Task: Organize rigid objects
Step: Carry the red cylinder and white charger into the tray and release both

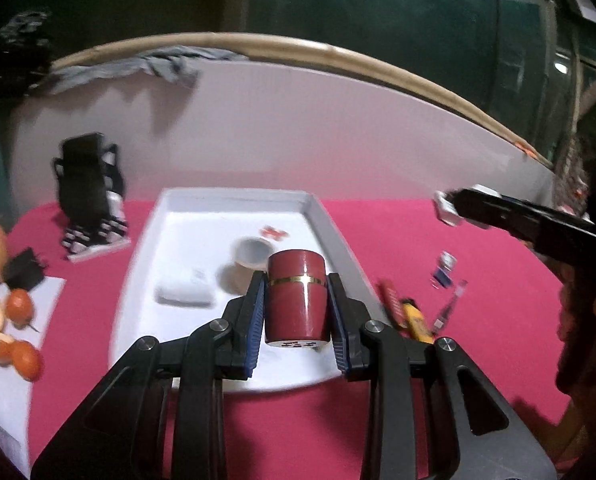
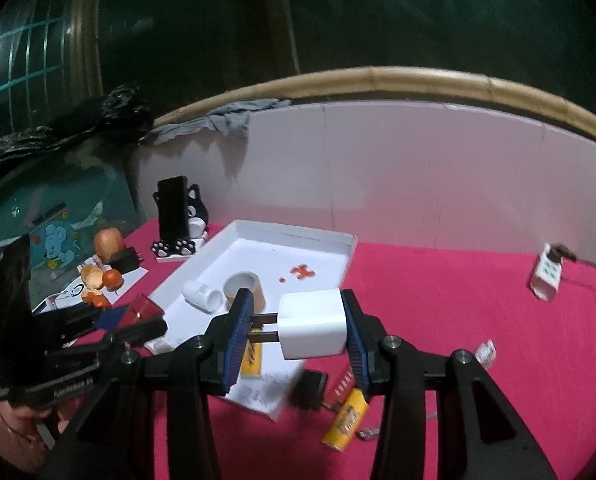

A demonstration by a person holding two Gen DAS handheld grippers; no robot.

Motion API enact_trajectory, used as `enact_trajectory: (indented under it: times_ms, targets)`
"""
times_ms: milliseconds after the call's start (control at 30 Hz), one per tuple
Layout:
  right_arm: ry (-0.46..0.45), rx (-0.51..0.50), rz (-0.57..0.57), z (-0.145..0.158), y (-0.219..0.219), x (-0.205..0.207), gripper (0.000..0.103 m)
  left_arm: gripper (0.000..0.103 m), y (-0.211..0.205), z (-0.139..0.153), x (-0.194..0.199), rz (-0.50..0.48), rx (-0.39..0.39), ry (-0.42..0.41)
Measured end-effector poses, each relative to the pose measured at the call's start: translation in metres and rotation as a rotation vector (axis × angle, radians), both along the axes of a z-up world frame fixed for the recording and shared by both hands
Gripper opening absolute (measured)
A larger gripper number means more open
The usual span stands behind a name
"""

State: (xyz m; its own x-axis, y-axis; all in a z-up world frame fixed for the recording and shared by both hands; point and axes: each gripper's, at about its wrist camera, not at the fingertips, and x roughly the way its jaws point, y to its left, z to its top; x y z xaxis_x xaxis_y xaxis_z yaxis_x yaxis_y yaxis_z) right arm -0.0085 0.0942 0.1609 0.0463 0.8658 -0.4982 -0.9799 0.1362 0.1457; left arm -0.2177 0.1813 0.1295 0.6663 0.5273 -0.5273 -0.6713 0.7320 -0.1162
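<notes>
Both grippers loaded over the white tray

The left gripper (image 1: 296,300) is clamped on a red cylinder (image 1: 296,296) with a gold band, held above the white tray (image 1: 329,220) near its right wall — a tape roll (image 1: 246,264) lies in the tray just behind. The right gripper (image 2: 296,330) pinches a white charger plug (image 2: 313,324), prongs pointing left, over the tray's near corner; a yellow battery (image 2: 345,420) rests on the pink cloth (image 2: 457,288)
</notes>
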Motion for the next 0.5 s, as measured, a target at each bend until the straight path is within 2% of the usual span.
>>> enact_trajectory:
  times_ms: [267, 500]
  targets:
    - [-0.011, 0.021, 0.061, 0.014, 0.039, -0.025, 0.044, 0.029, 0.048, 0.018, -0.016, 0.097, 0.029, -0.006]
    - [-0.003, -0.039, 0.100, 0.002, 0.081, -0.045, 0.044, 0.028, 0.111, 0.010, -0.006, 0.174, -0.048, 0.029]
